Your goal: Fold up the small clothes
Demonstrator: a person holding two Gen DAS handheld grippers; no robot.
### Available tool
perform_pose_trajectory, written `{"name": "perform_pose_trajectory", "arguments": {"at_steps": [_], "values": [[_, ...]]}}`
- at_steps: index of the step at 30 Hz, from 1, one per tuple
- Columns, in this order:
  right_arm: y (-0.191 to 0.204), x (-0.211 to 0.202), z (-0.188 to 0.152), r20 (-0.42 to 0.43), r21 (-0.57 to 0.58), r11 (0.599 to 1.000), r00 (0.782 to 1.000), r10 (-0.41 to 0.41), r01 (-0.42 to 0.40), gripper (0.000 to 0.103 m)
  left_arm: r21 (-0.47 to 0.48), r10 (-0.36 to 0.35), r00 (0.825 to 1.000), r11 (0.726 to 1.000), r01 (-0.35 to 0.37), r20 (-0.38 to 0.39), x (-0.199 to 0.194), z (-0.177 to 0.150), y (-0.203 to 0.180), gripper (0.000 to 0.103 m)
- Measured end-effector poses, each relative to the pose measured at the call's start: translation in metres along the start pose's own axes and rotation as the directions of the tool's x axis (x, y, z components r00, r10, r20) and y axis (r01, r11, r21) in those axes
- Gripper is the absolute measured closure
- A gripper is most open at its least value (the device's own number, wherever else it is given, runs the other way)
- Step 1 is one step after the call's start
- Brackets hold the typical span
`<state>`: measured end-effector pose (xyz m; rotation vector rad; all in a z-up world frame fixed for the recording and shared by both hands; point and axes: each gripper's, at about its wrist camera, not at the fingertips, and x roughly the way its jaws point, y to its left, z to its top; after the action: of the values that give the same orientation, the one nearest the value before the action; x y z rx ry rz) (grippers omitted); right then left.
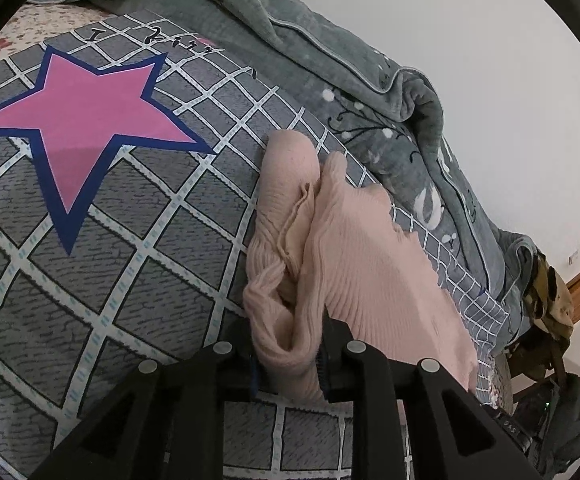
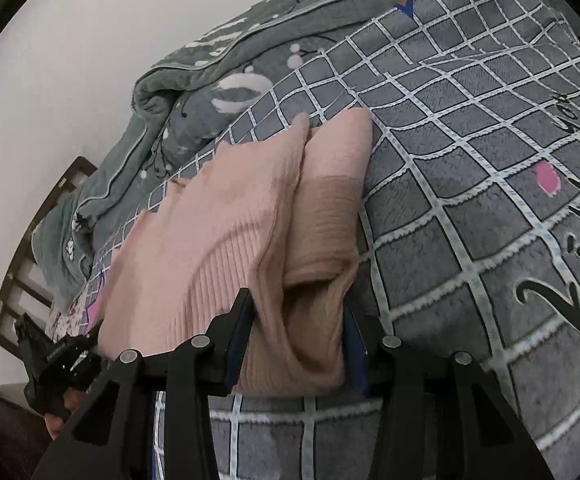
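- One pink ribbed knit garment (image 1: 354, 264) lies on the grey checked bedspread (image 1: 102, 280), long axis running away from both grippers toward the rumpled green blanket (image 1: 370, 92).
- Two grippers: the left gripper (image 1: 288, 350) pinches a bunched fold; the right gripper (image 2: 296, 344) clamps another fold.

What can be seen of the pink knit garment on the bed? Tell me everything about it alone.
The pink knit garment is a pale, finely ribbed, soft-looking knit, partly folded with layers overlapping and a rolled fold along one side. It lies on the grey checked bedspread. The left gripper pinches a bunched near edge, and the right gripper has a thick fold between its fingers, pads against the cloth. A loose seam or thread runs along one fold.
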<state>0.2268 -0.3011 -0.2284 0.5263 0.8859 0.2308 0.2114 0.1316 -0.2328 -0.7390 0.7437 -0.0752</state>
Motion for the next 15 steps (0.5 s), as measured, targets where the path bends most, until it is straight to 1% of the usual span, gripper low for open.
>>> {"name": "perform_pose_trajectory", "arguments": {"at_steps": [1, 2, 3, 4, 9, 15], "values": [[0.000, 0.002, 0.000, -0.008, 0.000, 1.000, 1.000, 0.006, -0.006, 0.081, 0.001, -0.002, 1.000, 1.000, 0.002, 0.004, 0.000, 0.000, 0.000, 0.085], [0.000, 0.003, 0.000, -0.012, 0.000, 1.000, 1.000, 0.012, -0.012, 0.082, 0.000, -0.004, 1.000, 1.000, 0.004, 0.006, 0.000, 0.000, -0.001, 0.087], [0.000, 0.002, 0.000, -0.010, -0.001, 1.000, 1.000, 0.024, -0.024, 0.087, -0.003, -0.009, 1.000, 1.000, 0.009, 0.008, -0.001, 0.000, 0.000, 0.088], [-0.001, 0.001, 0.000, -0.011, 0.000, 1.000, 0.999, 0.032, -0.032, 0.089, -0.007, -0.013, 1.000, 1.000, 0.013, 0.010, -0.001, 0.000, 0.000, 0.090], [-0.002, -0.006, -0.002, 0.012, -0.003, 0.999, 0.998, 0.054, -0.054, 0.092, -0.024, -0.019, 1.000, 1.000, 0.020, 0.024, -0.004, -0.003, 0.000, 0.092], [0.000, -0.017, -0.006, 0.029, -0.030, 0.998, 0.998, 0.063, -0.062, 0.093, -0.001, -0.010, 0.999, 1.000, 0.010, 0.048, -0.014, -0.011, -0.008, 0.093]]}}
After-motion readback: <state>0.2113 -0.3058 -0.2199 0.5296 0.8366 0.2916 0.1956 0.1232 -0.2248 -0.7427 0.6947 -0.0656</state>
